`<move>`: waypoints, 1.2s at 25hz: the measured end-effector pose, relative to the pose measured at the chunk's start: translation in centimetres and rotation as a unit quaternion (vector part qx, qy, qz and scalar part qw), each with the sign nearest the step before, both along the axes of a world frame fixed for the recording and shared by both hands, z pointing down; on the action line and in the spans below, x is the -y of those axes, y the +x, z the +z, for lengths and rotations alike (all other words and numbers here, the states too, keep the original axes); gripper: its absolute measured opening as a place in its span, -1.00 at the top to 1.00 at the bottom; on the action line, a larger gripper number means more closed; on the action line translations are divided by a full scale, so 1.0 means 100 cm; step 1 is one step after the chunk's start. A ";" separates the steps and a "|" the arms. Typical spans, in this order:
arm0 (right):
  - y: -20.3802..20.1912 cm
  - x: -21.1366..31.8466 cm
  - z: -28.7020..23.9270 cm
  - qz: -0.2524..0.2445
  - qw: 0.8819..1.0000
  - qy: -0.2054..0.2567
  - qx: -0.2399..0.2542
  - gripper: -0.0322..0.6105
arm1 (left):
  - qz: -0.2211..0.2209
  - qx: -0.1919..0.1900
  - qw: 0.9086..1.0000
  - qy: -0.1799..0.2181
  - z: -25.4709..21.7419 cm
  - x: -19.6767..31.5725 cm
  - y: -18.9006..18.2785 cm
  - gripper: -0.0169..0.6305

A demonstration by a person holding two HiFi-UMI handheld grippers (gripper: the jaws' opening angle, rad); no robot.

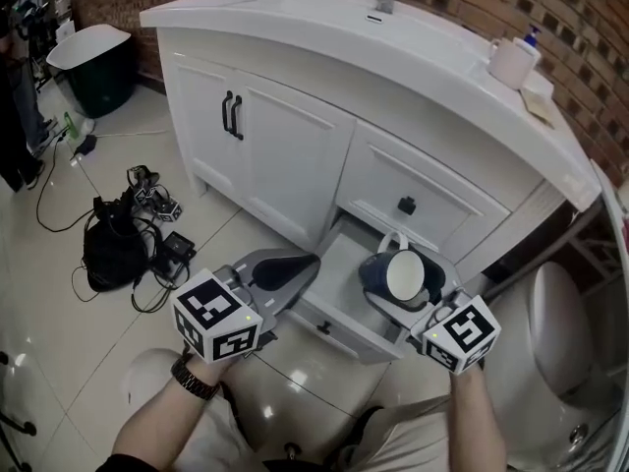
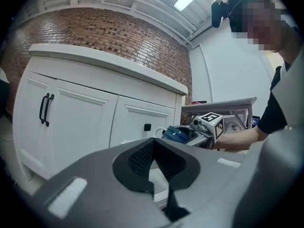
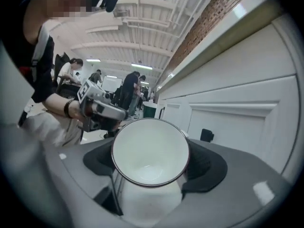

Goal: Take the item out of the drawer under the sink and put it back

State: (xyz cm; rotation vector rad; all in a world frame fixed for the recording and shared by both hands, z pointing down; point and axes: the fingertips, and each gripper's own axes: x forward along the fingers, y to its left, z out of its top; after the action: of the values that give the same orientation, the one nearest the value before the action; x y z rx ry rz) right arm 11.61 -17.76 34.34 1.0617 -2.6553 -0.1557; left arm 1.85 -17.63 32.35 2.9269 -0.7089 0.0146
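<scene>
– Two grippers, I see. Where are they, taking the open drawer (image 1: 339,262) as the mark?

– The left gripper (image 1: 291,267) is at the drawer's left edge, pointing across it. The right gripper (image 3: 151,163) is at the drawer's right side, also pointing in.

– What are the fingers doing?

– On the left, the tips are pressed together with nothing between them. On the right, the fingers stand wide and are clamped on a mug (image 1: 404,275), one dark pad (image 3: 205,164) on each side of it.

– Describe the mug.

– It is blue outside and white inside. It is tipped over, so its mouth faces back toward the person. Its white handle (image 1: 393,240) points at the cabinet (image 1: 285,155).

– Is it in the drawer or above it?

– It is over the right half of the drawer. The gripper and mug hide the drawer floor there, so I cannot tell whether it touches or hangs just clear.

– Anything else around the drawer?

– Directly above it is a shut drawer with a black knob (image 1: 406,206). Higher up, on the counter to the right, is a white cup (image 1: 511,64). On the floor well to the drawer's left lie a black bag and cables (image 1: 113,249), and beyond them stands a dark bin (image 1: 93,62).
</scene>
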 end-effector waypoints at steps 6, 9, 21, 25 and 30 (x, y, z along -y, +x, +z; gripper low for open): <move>0.018 -0.014 -0.004 0.003 1.000 0.002 -0.002 -0.37 | 0.014 0.029 0.999 0.025 0.005 -0.007 0.017 0.89; 0.023 -0.014 0.000 0.004 1.000 -0.008 -0.003 -0.37 | 0.007 0.035 0.999 0.028 0.005 -0.003 0.017 0.89; 0.026 0.027 0.073 0.020 0.992 -0.112 -0.054 -0.37 | 0.004 0.041 0.999 0.020 0.007 -0.004 0.014 0.89; 0.016 0.047 0.120 0.032 0.980 -0.173 -0.096 -0.37 | 0.000 0.036 0.999 0.022 0.005 -0.003 0.011 0.89; 0.002 0.061 0.174 0.034 0.961 -0.225 -0.154 -0.37 | -0.009 0.030 0.999 0.019 0.002 0.000 0.005 0.89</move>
State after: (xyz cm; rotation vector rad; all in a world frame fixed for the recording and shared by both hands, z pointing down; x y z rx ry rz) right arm 11.78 -23.91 51.76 0.8892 -2.2203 0.2658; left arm 2.37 -17.58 32.58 2.9682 -0.7522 0.0881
